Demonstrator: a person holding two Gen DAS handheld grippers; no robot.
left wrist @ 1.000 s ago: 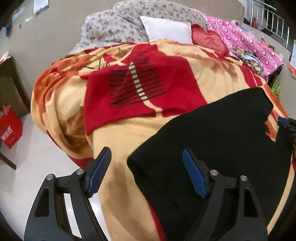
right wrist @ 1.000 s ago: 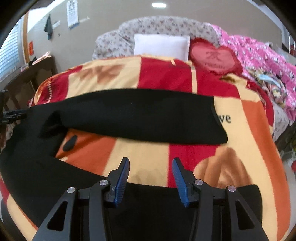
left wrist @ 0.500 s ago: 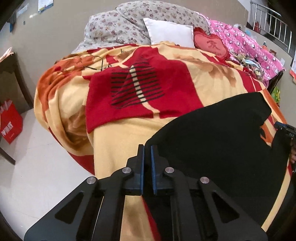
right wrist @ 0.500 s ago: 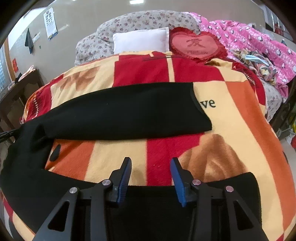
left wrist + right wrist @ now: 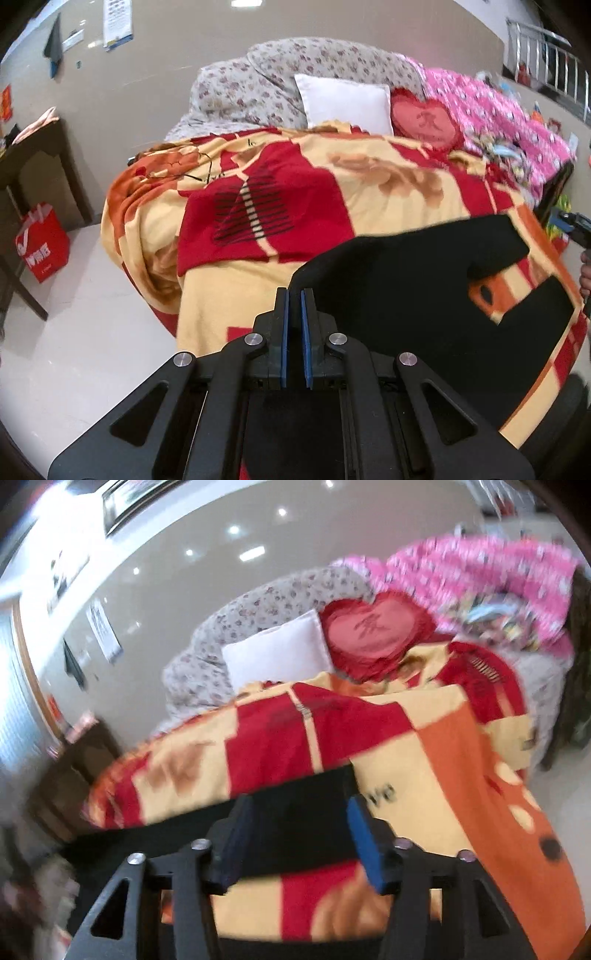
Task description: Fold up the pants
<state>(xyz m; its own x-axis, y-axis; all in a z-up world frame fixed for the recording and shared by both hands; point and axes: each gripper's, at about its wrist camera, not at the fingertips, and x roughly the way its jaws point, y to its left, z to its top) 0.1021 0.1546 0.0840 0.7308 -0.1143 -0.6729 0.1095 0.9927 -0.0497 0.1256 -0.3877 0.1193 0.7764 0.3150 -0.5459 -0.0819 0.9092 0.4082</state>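
On the red-and-yellow patterned blanket [image 5: 369,206] lie black fabric pants [image 5: 424,288]; the left gripper [image 5: 294,295] is pinched on their near-left edge, the grip point hidden. Blurred right view: right gripper [image 5: 301,808] spread wide over a pant leg.

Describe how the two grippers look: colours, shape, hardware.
Both the left gripper and the right gripper are matte black plastic with triangular cut-outs in the linkage arms, round silver pivot screws, and flat blue pads lining the jaws. No cables or markings show.
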